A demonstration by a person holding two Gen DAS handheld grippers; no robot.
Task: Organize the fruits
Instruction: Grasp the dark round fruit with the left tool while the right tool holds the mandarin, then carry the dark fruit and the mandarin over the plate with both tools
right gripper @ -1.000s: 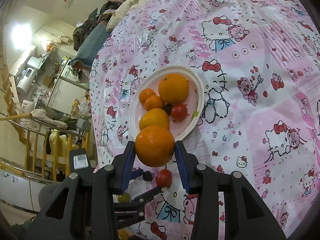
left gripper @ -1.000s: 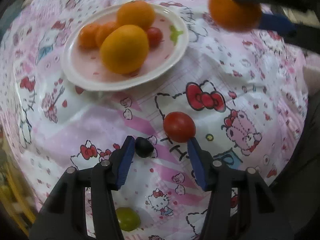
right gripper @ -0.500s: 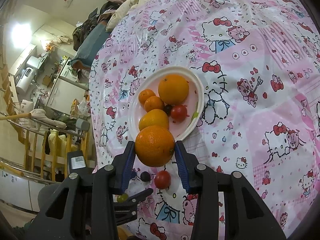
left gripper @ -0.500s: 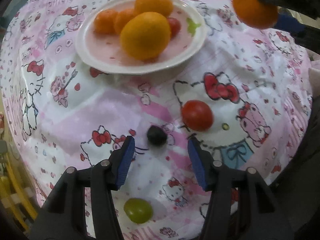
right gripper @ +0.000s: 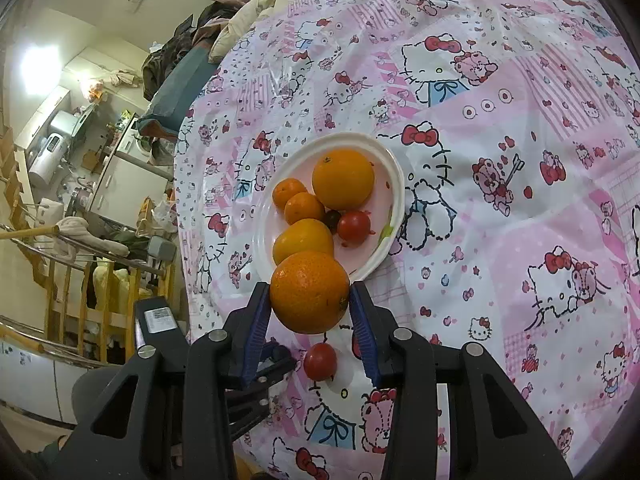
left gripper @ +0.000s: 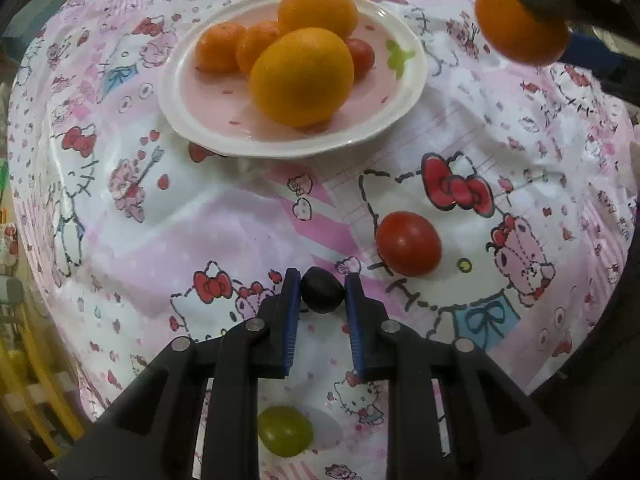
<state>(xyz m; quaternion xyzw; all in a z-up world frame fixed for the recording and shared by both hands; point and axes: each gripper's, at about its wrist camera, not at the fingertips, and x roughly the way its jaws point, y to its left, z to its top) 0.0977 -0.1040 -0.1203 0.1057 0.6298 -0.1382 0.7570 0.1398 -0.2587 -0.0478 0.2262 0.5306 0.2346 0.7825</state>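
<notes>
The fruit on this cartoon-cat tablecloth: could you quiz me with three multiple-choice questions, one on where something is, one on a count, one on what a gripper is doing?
1. Where does the green grape lie?
A. on the plate
B. on the tablecloth, below the left gripper
C. in the right gripper

2. How many red tomatoes lie loose on the tablecloth, off the plate?
A. one
B. two
C. three

3. What does the left gripper do?
A. stands open over bare cloth
B. holds an orange
C. is closed on a dark grape

Answers: 1 B, it shows on the cloth under the gripper. 2 A, only one tomato lies off the plate. 3 C, its jaws have just closed, the pads pressing the dark grape; the orange is in the right gripper.
</notes>
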